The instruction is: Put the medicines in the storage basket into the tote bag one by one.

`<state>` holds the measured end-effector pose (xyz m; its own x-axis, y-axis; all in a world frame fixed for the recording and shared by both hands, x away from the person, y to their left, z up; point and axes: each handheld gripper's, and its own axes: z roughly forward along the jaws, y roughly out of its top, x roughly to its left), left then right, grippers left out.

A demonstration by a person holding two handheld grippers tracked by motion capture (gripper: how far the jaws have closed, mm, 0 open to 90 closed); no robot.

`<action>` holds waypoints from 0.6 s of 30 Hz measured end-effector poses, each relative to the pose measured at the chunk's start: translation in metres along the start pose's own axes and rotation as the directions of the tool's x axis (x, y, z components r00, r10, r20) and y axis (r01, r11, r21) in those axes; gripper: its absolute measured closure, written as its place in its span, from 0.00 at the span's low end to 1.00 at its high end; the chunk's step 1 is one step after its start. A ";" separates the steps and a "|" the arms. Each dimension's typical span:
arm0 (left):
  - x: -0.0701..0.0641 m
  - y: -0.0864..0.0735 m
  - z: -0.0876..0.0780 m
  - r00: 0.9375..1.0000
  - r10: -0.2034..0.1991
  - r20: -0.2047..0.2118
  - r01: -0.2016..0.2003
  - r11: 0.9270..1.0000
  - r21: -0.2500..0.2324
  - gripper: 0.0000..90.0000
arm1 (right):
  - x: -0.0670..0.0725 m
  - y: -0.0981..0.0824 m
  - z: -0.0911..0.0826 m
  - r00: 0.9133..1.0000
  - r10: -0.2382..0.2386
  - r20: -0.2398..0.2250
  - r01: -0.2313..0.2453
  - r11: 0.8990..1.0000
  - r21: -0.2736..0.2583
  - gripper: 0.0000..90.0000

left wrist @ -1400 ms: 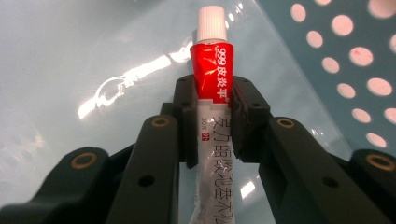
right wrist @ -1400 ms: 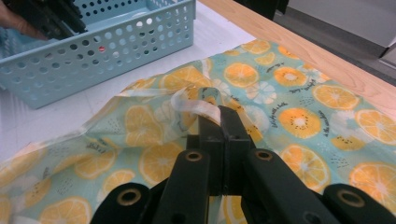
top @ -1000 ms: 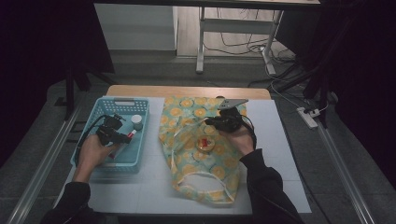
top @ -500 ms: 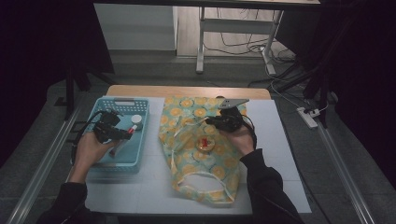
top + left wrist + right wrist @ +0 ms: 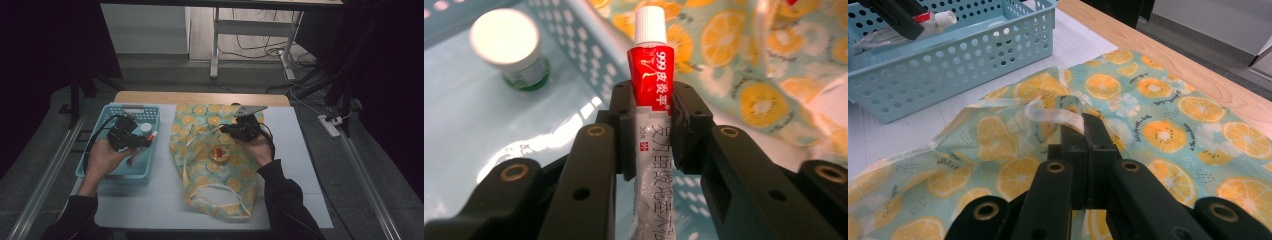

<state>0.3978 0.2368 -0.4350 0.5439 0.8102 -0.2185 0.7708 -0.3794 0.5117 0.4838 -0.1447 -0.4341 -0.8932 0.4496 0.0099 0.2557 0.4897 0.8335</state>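
Mid-transfer: the left gripper (image 5: 651, 117), jaws clamped on a red-and-white tube (image 5: 651, 80), holds it over the right edge of the blue basket (image 5: 97, 170), while the right gripper (image 5: 1083, 131), jaws together, pinches the handle (image 5: 1058, 116) of the orange-print bag (image 5: 210, 200) mid-table. Next, likely: carry the tube across into the bag's mouth.

Dark room, grey floor (image 5: 165, 75) (cables (image 5: 260, 47))
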 end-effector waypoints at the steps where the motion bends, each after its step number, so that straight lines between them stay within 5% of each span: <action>1: -0.002 0.002 0.000 1.000 0.004 0.005 -0.004 1.000 -0.002 0.83 | 0.000 0.000 0.000 1.000 0.000 0.000 0.000 1.000 0.000 0.99; 18: -0.045 0.029 0.017 0.991 0.097 0.094 -0.097 0.995 -0.005 0.83 | 0.000 0.000 -0.001 1.000 0.006 0.002 -0.006 1.000 -0.010 0.99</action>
<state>0.4019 0.1814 -0.4246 0.6448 0.7242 -0.2445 0.7126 -0.4540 0.5348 0.4839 -0.1454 -0.4332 -0.8911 0.4536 0.0136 0.2572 0.4800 0.8387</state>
